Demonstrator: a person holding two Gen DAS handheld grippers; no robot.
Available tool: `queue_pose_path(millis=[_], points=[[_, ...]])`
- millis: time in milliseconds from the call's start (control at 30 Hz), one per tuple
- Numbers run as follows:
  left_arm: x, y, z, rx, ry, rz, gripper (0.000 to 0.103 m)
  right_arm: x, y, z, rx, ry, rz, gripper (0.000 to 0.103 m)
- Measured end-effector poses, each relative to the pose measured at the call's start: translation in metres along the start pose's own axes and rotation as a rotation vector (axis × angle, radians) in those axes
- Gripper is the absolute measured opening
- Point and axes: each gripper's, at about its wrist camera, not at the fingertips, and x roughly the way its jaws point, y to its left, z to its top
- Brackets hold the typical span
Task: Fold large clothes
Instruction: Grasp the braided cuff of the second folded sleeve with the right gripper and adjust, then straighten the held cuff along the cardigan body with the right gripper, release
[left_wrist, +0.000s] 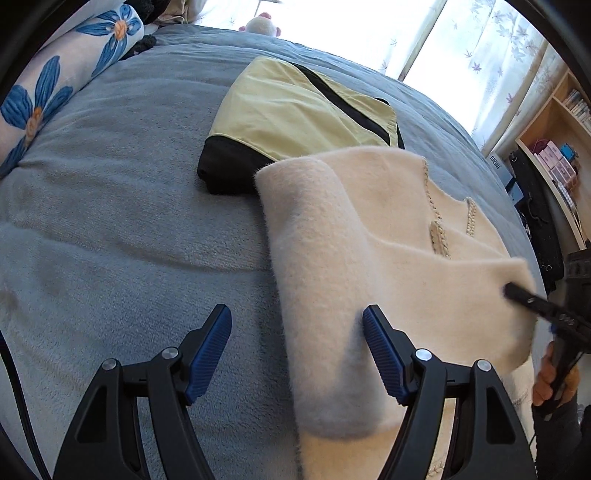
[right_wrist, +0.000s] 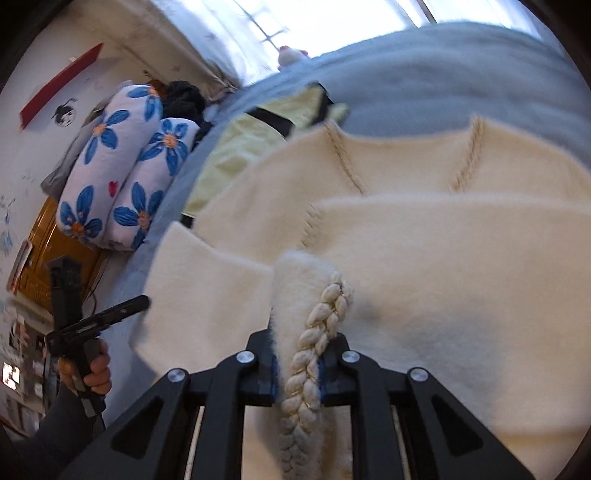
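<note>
Left wrist view: the left tongs (left_wrist: 297, 356) stand spread with nothing pinched, one blue pad over the grey bed cover (left_wrist: 110, 229), the other resting against the cream sweater (left_wrist: 388, 258). The folded sleeve runs as a long roll from just ahead of these tongs away toward the yellow and black garment (left_wrist: 295, 114) – its long axis lies nearly along the line the tongs point. At the right edge the right tongs reach in at the sweater's near corner.

Right wrist view: the right tongs (right_wrist: 297, 373) are pressed together on the sweater's braided trim (right_wrist: 317, 339), which stands up between the pads. The rest of the sweater spreads ahead and to the right on the bed – so this hand looks placed to lead the next fold
</note>
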Motion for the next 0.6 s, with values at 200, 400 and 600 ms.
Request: queue_pose_path(millis=[200, 400, 600], points=[[0.008, -0.014, 0.007, 0.026, -0.001, 0.009, 0.072, -0.053, 0.014, 0.037, -0.091, -0.157, -0.091, 0.014], [0.028, -0.029, 0.019, 0.052, 0.022, 0.035, 0.072, -0.060, -0.016, 0.053, -0.056, -0.149, -0.147, 0.014], [0.057, -0.035, 0.032, 0.068, 0.053, 0.084, 0.069, -0.044, -0.042, 0.047, 0.013, -0.116, -0.137, 0.014]])
